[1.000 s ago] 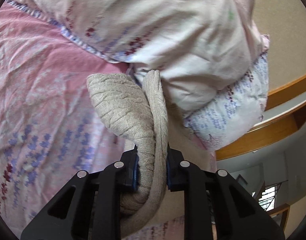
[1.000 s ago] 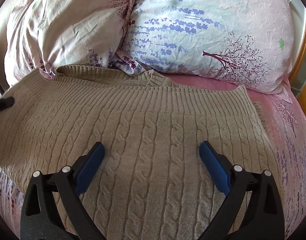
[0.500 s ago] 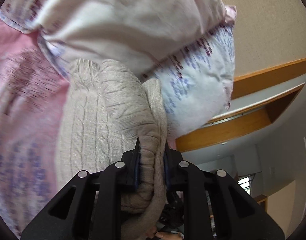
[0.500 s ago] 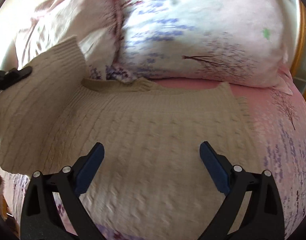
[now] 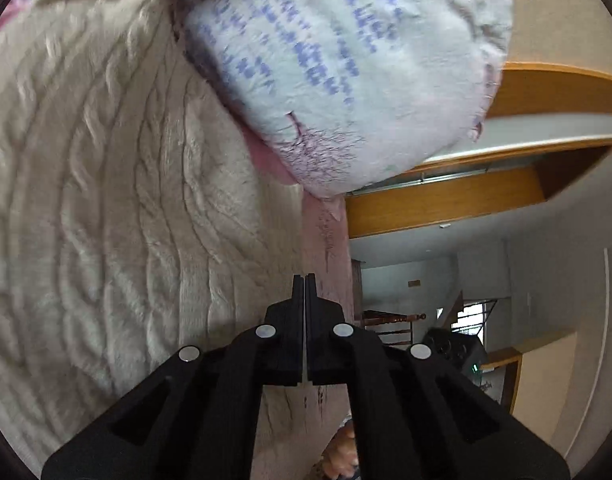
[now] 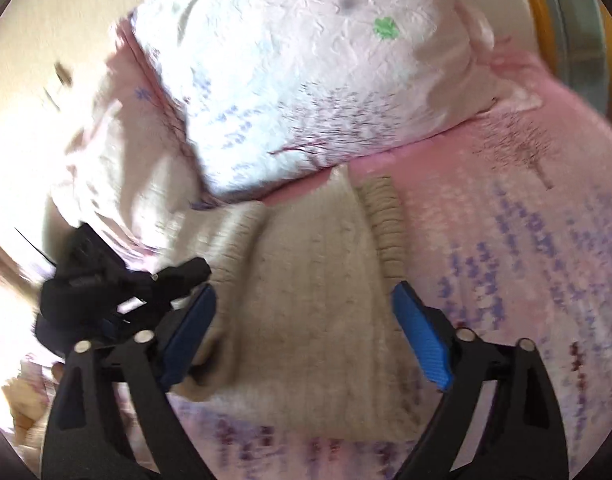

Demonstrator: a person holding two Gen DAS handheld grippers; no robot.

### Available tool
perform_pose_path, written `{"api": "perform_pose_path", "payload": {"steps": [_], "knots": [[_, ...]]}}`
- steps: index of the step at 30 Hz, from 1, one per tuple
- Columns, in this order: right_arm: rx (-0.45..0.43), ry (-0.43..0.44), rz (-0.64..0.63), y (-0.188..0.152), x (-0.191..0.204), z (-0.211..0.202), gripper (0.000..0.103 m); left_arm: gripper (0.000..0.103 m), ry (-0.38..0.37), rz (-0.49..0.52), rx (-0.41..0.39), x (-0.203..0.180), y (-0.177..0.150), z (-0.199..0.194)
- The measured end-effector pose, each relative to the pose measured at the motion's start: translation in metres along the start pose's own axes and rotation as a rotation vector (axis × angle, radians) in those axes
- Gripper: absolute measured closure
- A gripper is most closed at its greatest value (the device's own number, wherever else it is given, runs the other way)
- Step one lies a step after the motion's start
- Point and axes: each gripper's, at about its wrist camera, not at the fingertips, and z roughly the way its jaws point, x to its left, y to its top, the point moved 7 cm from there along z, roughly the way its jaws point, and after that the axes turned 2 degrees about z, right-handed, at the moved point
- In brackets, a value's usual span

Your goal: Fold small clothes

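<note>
Beige cable-knit sweater point(image 6: 313, 292) lies on the pink flowered bedsheet point(image 6: 525, 248), right between the spread blue pads of the right gripper point(image 6: 302, 320), jaws wide and holding nothing. Left gripper point(image 5: 304, 284) is clenched tight, fingers pressed together with no cloth between them; the sweater point(image 5: 106, 200) spreads off to its left side. Ahead of both tools sits a white pillow point(image 5: 345, 60) with purple flowers, just beyond the knit. No writing readable anywhere. Wooden bed frame point(image 5: 445, 200) beyond the pillow.
</note>
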Motion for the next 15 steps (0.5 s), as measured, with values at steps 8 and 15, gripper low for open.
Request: {"api": "perform_pose_path", "payload": {"steps": [8, 15], "knots": [[0.201, 0.160, 0.070, -0.010, 0.042, 0.065, 0.041, 0.018, 0.351, 0.222, -0.163, 0.013, 0.022, -0.102], [0.280, 0.152, 0.078, -0.019, 0.055, 0.100, 0.048, 0.016, 0.618, 0.262, -0.172, 0.057, 0.034, -0.131]]}}
